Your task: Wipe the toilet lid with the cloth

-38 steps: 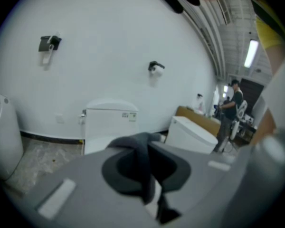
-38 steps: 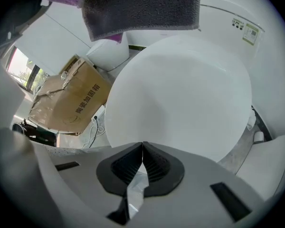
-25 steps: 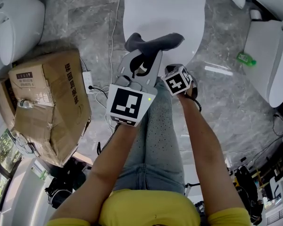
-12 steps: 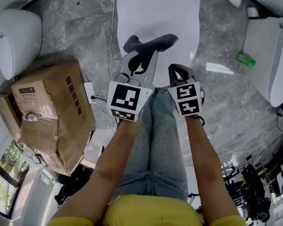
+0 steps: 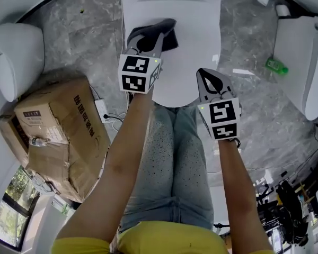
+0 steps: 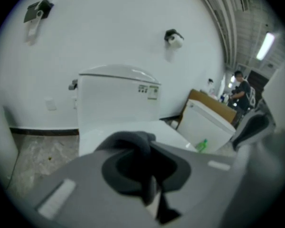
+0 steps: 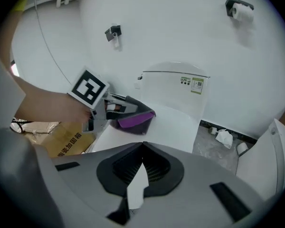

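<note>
Looking down, the white toilet lid (image 5: 191, 41) is closed and fills the top middle of the head view. The left gripper (image 5: 148, 45) has dropped from over the person's knees onto the lid's left half, jaws clamped on the cloth. The right gripper (image 5: 204, 75) has pulled back to the lid's front right edge, jaws shut and empty. The dark grey cloth (image 5: 167, 33) now sits bunched on the lid toward its back left, so I'd guess the wiping's only just starting.
</note>
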